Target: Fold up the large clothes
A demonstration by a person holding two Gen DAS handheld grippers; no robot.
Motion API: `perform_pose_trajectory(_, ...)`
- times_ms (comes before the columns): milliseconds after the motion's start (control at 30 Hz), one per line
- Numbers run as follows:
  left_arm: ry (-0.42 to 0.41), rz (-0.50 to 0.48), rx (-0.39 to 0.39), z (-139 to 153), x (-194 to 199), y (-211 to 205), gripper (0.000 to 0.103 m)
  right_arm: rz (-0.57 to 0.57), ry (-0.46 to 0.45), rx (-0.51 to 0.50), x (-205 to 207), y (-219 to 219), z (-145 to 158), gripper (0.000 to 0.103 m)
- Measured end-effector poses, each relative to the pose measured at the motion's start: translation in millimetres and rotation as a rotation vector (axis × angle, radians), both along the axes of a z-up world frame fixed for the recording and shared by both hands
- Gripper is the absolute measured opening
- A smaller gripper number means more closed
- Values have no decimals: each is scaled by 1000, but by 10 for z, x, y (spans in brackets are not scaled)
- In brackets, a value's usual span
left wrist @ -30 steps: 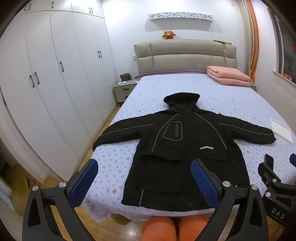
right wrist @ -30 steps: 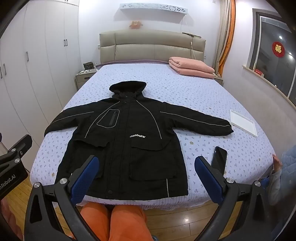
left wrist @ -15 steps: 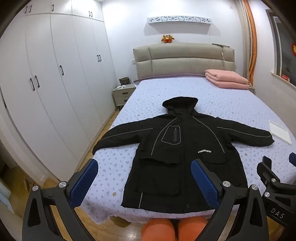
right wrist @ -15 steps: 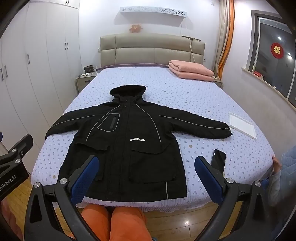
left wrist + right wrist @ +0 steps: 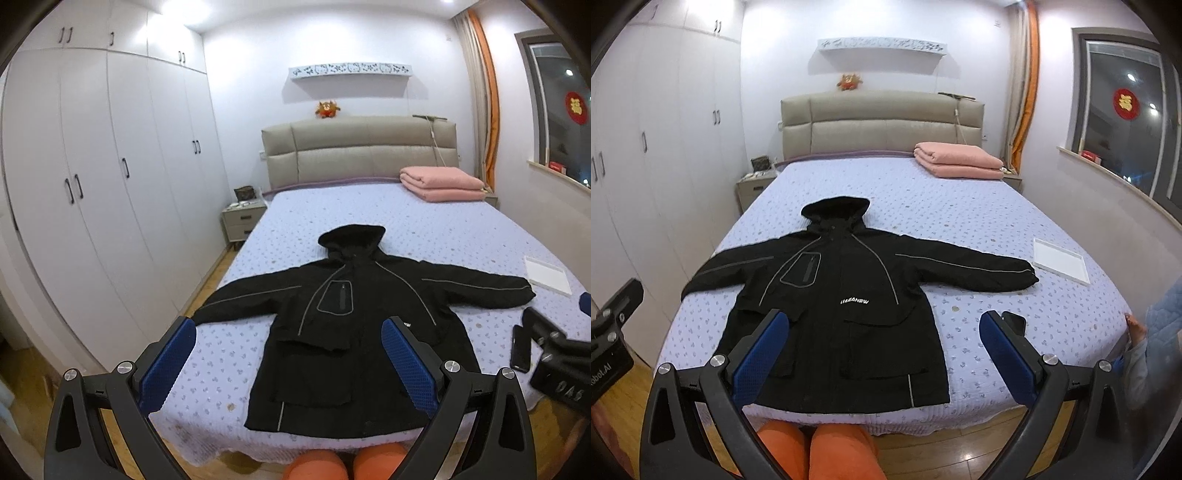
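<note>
A large black hooded jacket (image 5: 354, 332) lies flat, front up, on the bed (image 5: 424, 229), sleeves spread to both sides and hem at the near edge. It also shows in the right wrist view (image 5: 842, 306). My left gripper (image 5: 290, 363) is open and empty, held above the foot of the bed in front of the hem. My right gripper (image 5: 882, 356) is open and empty too, over the jacket's lower half. Neither touches the jacket.
A folded pink blanket (image 5: 958, 160) lies near the headboard. A white tray (image 5: 1060, 260) and a black phone (image 5: 521, 349) lie on the bed's right side. White wardrobes (image 5: 92, 192) line the left wall beside a nightstand (image 5: 242, 218). Another person (image 5: 1156, 332) stands at the right.
Both grippers have tilted upward and drawn back a little, so the jacket sits lower in both views and more wall and ceiling show. The jacket has not moved.
</note>
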State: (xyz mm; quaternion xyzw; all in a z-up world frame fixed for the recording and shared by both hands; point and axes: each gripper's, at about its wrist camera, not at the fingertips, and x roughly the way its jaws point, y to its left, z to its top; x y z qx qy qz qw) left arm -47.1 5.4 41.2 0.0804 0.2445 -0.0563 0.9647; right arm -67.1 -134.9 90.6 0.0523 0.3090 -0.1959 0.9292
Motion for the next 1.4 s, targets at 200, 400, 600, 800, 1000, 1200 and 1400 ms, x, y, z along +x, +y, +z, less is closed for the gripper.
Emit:
perform_pose_trajectory(200, 2, 31, -39, -50, -6, 113, 100, -33, -34, -8, -207, -92, 87, 103)
perform_pose_trajectory(400, 27, 40, -50, -199, 27, 196, 99, -90, -69, -24, -400, -268, 110, 103)
perform_pose_trajectory(600, -3, 56, -24, -223, 35, 245, 99, -172, -70, 11, -480, -536, 84, 103)
perform_pose_trajectory(800, -21, 45, -17, -195, 78, 256, 99, -239, -28, -1, -447, -652, -23, 103)
perform_pose_trajectory(1000, -11, 16, -52, -118, 172, 209, 99, -265, 7, -12, -339, -697, -129, 103)
perform_pose_trajectory(1200, 14, 22, -35, -187, 487, 60, 100, -251, 30, -15, -19, -754, -279, 103)
perform_pose_trajectory(1400, 84, 39, 0, -515, 1226, -264, 100, -218, 17, -5, 543, -948, -635, 103)
